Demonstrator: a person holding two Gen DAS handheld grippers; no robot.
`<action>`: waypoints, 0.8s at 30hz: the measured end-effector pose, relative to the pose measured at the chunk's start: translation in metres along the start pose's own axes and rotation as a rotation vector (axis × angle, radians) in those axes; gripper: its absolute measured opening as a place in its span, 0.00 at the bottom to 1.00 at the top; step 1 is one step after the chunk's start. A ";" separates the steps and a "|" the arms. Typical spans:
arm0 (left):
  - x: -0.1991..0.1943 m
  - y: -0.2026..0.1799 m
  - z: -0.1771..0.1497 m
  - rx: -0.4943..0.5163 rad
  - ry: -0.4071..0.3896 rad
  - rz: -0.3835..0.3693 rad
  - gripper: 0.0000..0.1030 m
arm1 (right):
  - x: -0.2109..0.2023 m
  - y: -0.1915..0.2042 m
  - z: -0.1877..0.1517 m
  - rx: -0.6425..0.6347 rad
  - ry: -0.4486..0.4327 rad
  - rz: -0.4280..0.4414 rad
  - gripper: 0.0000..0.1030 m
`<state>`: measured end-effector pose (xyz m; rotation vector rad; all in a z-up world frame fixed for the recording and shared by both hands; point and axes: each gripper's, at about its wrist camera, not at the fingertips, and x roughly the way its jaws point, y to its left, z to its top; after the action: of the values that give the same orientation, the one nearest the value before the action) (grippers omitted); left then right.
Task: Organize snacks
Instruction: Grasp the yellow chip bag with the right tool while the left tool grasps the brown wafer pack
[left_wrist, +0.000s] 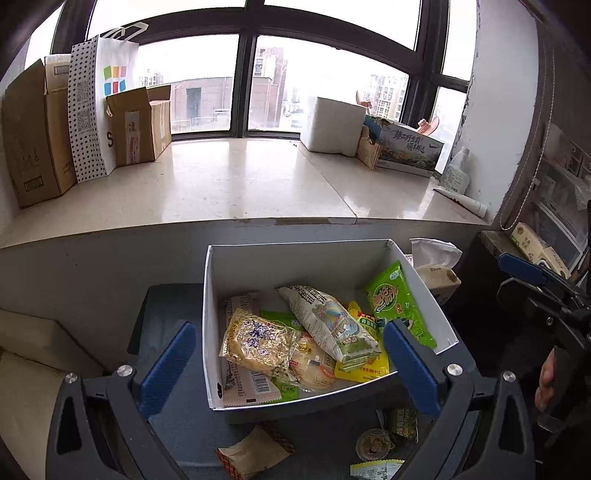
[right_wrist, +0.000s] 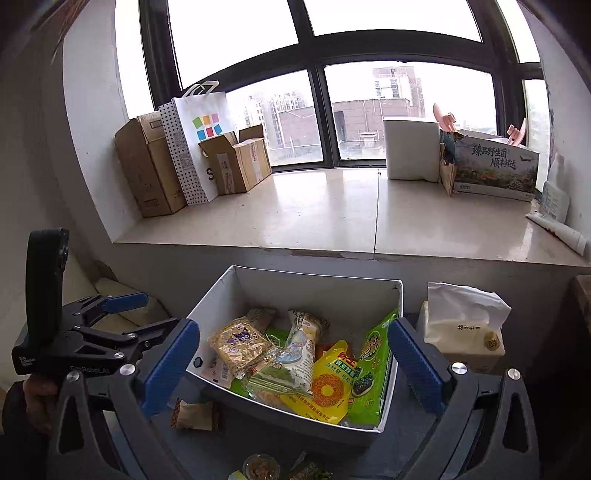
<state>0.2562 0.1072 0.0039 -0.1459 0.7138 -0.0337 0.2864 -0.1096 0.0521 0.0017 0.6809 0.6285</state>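
Both claws hang wide apart and empty above the white box (left_wrist: 321, 254), which sits mid-frame in both views on a grey-blue bench (left_wrist: 173, 424). The left claw (left_wrist: 288, 365) frames the box from the near side; the right claw (right_wrist: 291, 365) does the same from its own angle.

The box already holds a heap of packets: a yellow biscuit pack (left_wrist: 255, 343) at the left, a pale striped bag (left_wrist: 328, 325) across the middle, a green seaweed pack (left_wrist: 400, 302) leaning on the right wall.

What is left lies loose on the bench at the bottom of the frame: a brown-edged wafer packet (left_wrist: 251, 450), a small round jelly cup (left_wrist: 373, 445) and a dark garlic-flavour pack (left_wrist: 400, 421).

I'd take the wafer packet with the left claw, since it lies nearest that side. Come down flat, pinch across its short width, lift clear of the box rim, then let go over the bare left corner rather than on the heap. The cup looks slippery; grip it low.
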 end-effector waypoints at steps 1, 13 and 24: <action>-0.011 -0.003 -0.004 0.011 -0.013 -0.009 1.00 | -0.011 0.001 -0.004 0.002 -0.012 0.015 1.00; -0.072 -0.018 -0.094 0.003 0.005 -0.026 1.00 | -0.085 0.004 -0.102 0.023 0.001 0.050 1.00; -0.071 0.003 -0.164 -0.097 0.092 -0.026 1.00 | -0.027 0.033 -0.187 -0.004 0.264 0.077 1.00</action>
<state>0.0952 0.0957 -0.0729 -0.2473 0.8060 -0.0310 0.1426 -0.1342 -0.0721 -0.0596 0.9378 0.7110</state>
